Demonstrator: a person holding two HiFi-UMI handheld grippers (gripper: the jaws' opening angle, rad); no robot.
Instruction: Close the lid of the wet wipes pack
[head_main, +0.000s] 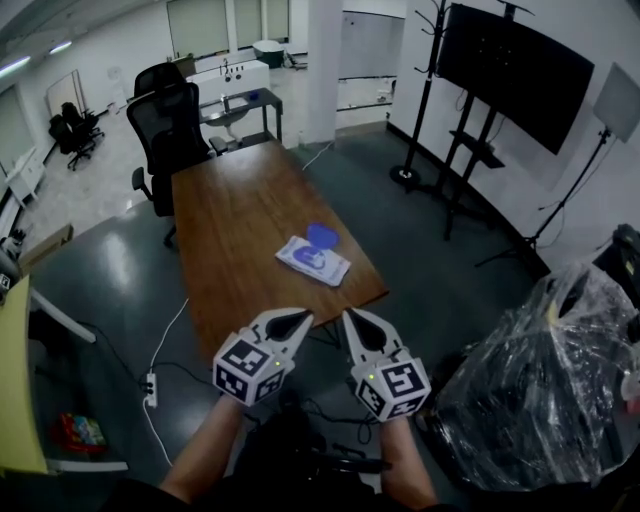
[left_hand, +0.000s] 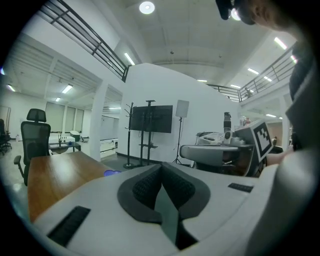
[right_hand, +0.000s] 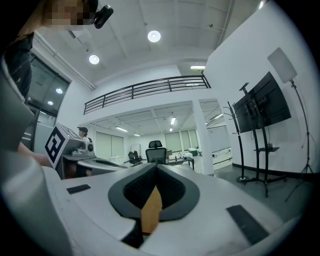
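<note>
Pressed together and pinching nothing, the jaws of the left gripper (head_main: 297, 320) and the right gripper (head_main: 352, 320) each come to a closed point. Each gripper's own view shows the same: the dark ribbed pads of the left gripper (left_hand: 161, 168) meet at their tips, and so do those of the right gripper (right_hand: 156, 168). Both are held side by side, near each other but apart, above the dark grey floor (head_main: 110, 290) just short of the near end of the table, and both aim towards it. The long wooden table (head_main: 235, 215) runs away from the person into the room. To its right a large black screen (head_main: 510, 65) stands on a wheeled stand against the white wall, with a black coat rack (head_main: 425, 90) beside it. At the lower right sits a bulky bundle wrapped in clear plastic film (head_main: 545, 380). A black office chair (head_main: 165, 130) stands at the far left corner of the table. The wet wipes pack (head_main: 312, 260), white with blue print, lies flat on the table's near right part, well ahead of both grippers and touched by neither. Its round blue lid (head_main: 322, 236) is flipped open and lies beyond the pack's far edge. A white power strip (head_main: 151, 388) lies on the floor to the left of the left gripper.
</note>
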